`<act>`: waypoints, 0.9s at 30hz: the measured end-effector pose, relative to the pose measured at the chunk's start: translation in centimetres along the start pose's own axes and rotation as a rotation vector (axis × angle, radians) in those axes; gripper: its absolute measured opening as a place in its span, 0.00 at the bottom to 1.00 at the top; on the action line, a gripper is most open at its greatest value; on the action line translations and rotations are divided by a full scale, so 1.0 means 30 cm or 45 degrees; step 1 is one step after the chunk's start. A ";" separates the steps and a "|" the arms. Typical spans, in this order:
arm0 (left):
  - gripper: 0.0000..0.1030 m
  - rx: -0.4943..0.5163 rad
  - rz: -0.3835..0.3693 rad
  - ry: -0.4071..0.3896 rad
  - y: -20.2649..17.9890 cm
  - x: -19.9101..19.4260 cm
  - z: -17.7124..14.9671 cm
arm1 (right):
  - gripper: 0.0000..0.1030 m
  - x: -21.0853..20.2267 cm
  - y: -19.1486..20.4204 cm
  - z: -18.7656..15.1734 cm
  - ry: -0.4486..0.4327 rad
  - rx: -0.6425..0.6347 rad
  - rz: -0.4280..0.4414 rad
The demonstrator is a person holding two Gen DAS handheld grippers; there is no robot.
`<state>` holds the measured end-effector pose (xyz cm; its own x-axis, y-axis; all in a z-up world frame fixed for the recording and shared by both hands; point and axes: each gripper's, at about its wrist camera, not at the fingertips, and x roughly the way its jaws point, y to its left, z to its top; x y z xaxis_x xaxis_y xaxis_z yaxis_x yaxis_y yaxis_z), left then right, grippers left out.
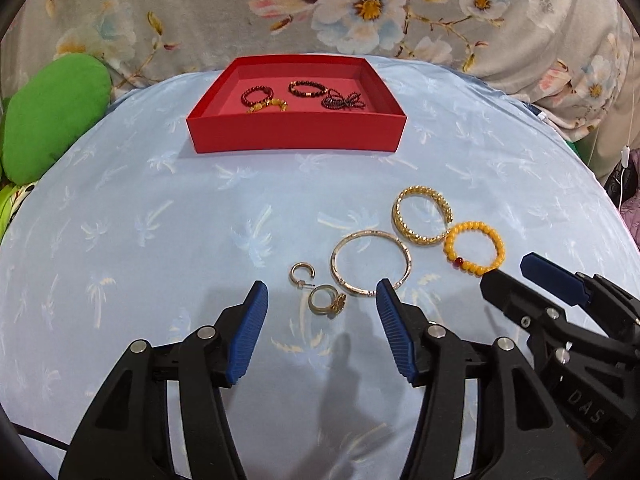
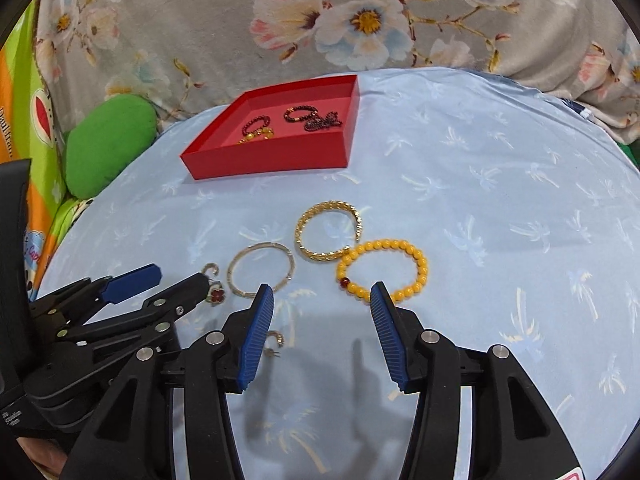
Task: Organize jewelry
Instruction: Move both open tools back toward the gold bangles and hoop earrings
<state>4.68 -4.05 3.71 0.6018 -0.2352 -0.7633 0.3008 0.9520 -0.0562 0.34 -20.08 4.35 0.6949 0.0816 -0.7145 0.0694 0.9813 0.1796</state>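
Nearest, both grippers hang over the blue palm-print cloth [image 1: 140, 208], jaws abt half apart, nothing btwn them. Left gripper [image 1: 322, 298] sits over a small ring w/ a flower top [image 1: 327, 304] and a little gold hoop earring [image 1: 300, 275]; its right finger tip overlaps the silver bangle [image 1: 370, 263] in view, contact unclear. Right gripper [image 2: 322, 294] is just short of the yellow bead bracelet [image 2: 382, 270], w/ a 2nd hoop earring [image 2: 276, 342] by its left finger. Beyond, a gold twisted bangle [image 2: 328, 234] touches the yellow beads. Farthest, the red tray [image 1: 298, 134] holds three dark bead bracelets; a green cushion [image 1: 56, 116] and floral fabric [image 1: 200, 8] lie past it
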 end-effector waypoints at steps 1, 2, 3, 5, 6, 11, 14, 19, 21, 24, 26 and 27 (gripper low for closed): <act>0.54 -0.006 0.003 0.002 0.002 0.003 -0.001 | 0.48 0.009 -0.008 0.006 0.004 0.002 -0.003; 0.55 -0.013 0.004 0.004 0.006 0.006 0.001 | 0.48 0.016 -0.012 0.009 0.005 0.003 -0.007; 0.56 -0.018 0.006 0.004 0.010 0.006 0.002 | 0.48 0.024 -0.015 0.018 0.006 0.003 -0.013; 0.58 -0.036 0.015 0.004 0.024 0.009 0.009 | 0.49 0.046 -0.016 0.041 0.007 -0.001 -0.016; 0.58 -0.042 0.019 0.004 0.031 0.011 0.013 | 0.51 0.055 -0.014 0.050 0.005 -0.006 -0.020; 0.58 -0.080 0.049 0.003 0.071 0.022 0.039 | 0.56 0.121 0.012 0.107 0.008 -0.061 -0.032; 0.58 -0.099 0.058 0.005 0.094 0.031 0.054 | 0.57 0.162 0.023 0.132 0.015 -0.081 -0.034; 0.58 -0.114 0.074 0.009 0.115 0.048 0.068 | 0.61 0.219 0.040 0.154 0.037 -0.110 -0.046; 0.58 -0.118 0.075 0.013 0.119 0.055 0.072 | 0.62 0.237 0.042 0.157 0.045 -0.111 -0.050; 0.58 -0.124 0.078 0.020 0.128 0.068 0.077 | 0.62 0.263 0.042 0.162 0.059 -0.107 -0.056; 0.58 -0.125 0.077 0.023 0.131 0.074 0.078 | 0.62 0.277 0.040 0.164 0.068 -0.105 -0.058; 0.58 -0.124 0.077 0.025 0.132 0.077 0.078 | 0.62 0.284 0.040 0.164 0.072 -0.105 -0.059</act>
<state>8.99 -1.30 3.24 0.6019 -0.1740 -0.7794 0.1905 0.9791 -0.0714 9.86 -19.05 1.81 0.6506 0.0428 -0.7582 0.0403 0.9951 0.0907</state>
